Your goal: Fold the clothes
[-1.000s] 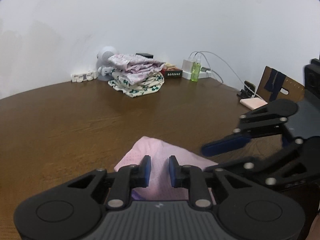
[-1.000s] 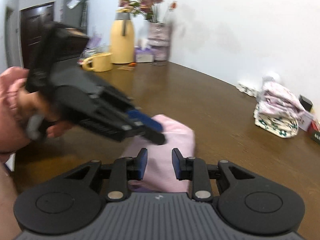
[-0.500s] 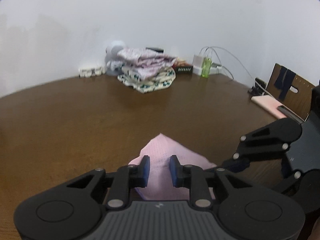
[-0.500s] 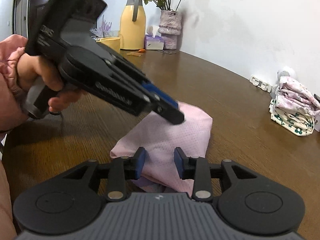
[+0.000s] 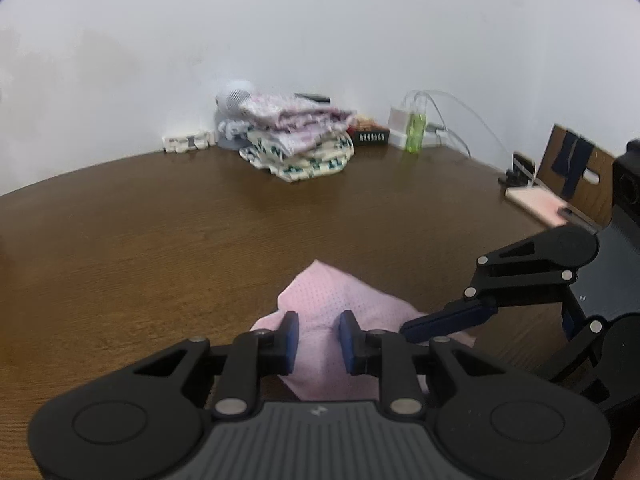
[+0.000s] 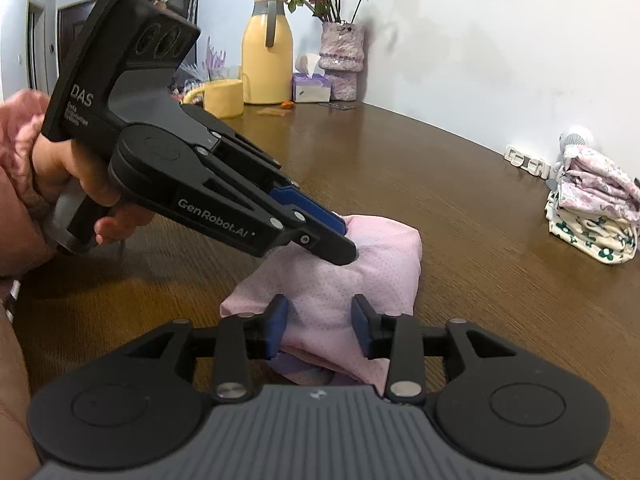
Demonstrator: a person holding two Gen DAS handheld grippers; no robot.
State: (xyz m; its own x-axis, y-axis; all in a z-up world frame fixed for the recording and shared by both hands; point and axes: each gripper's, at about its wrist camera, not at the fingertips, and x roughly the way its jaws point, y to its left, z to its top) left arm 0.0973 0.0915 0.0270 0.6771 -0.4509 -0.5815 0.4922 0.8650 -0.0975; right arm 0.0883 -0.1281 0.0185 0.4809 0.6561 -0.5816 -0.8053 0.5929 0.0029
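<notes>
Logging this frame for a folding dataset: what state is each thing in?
pink garment: folded into a bundle, lying on the table
left gripper: open, tips on the garment
right gripper: open, over the garment's near edge
clothes stack: folded, piled by the wall
yellow flask: upright, lid on

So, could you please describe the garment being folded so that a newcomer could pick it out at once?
Start at the brown wooden table and look to its near edge, right under both grippers. The pink garment lies there in a loose fold. Unlike the stack of floral clothes by the wall, it is plain pale pink with tiny dots.
</notes>
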